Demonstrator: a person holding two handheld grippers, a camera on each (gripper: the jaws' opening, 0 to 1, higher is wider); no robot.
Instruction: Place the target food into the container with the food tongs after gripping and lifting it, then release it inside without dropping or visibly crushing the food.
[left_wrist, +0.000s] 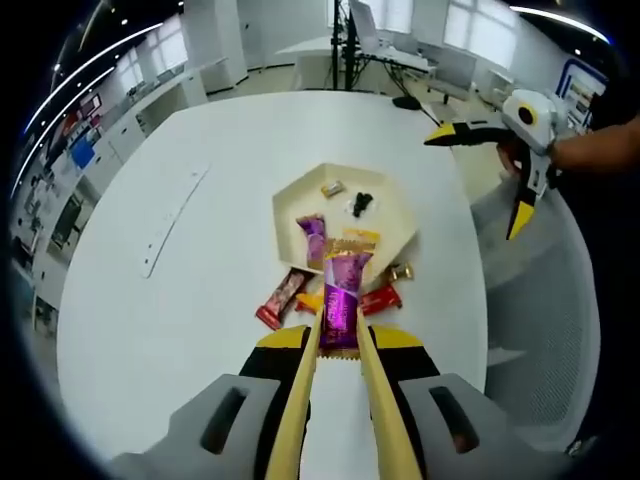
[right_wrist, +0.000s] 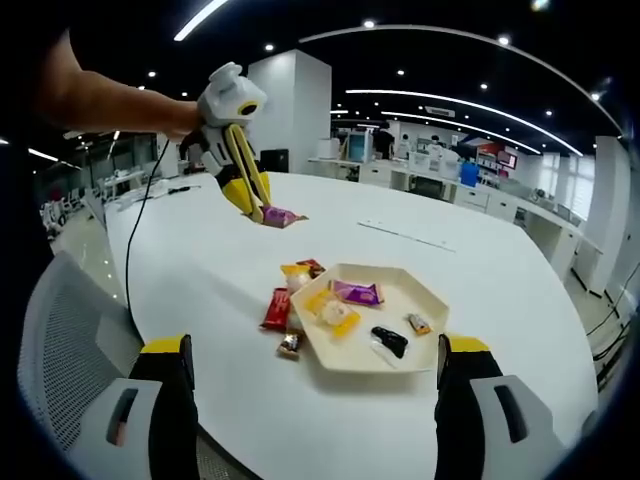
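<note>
The left hand-held gripper (left_wrist: 340, 345) is clenched on a purple snack packet (left_wrist: 342, 300), pinched near the packet's lower end between the two yellow tong blades, with the packet's long axis running straight ahead along them. In the right gripper view the same packet (right_wrist: 279, 216) hangs well above the white surface (right_wrist: 480, 260) and off to one side of the tray. The hexagonal cream container (left_wrist: 390, 215) lies directly ahead of the packet's far tip — forward and down is the way to go. Several wrapped snacks already lie inside it, and a red bar (left_wrist: 281, 299) and others sit just outside its near edge. The right hand-held gripper (right_wrist: 315, 375) is spread wide with nothing in it, held back from the tray, so the left is the working one.
</note>
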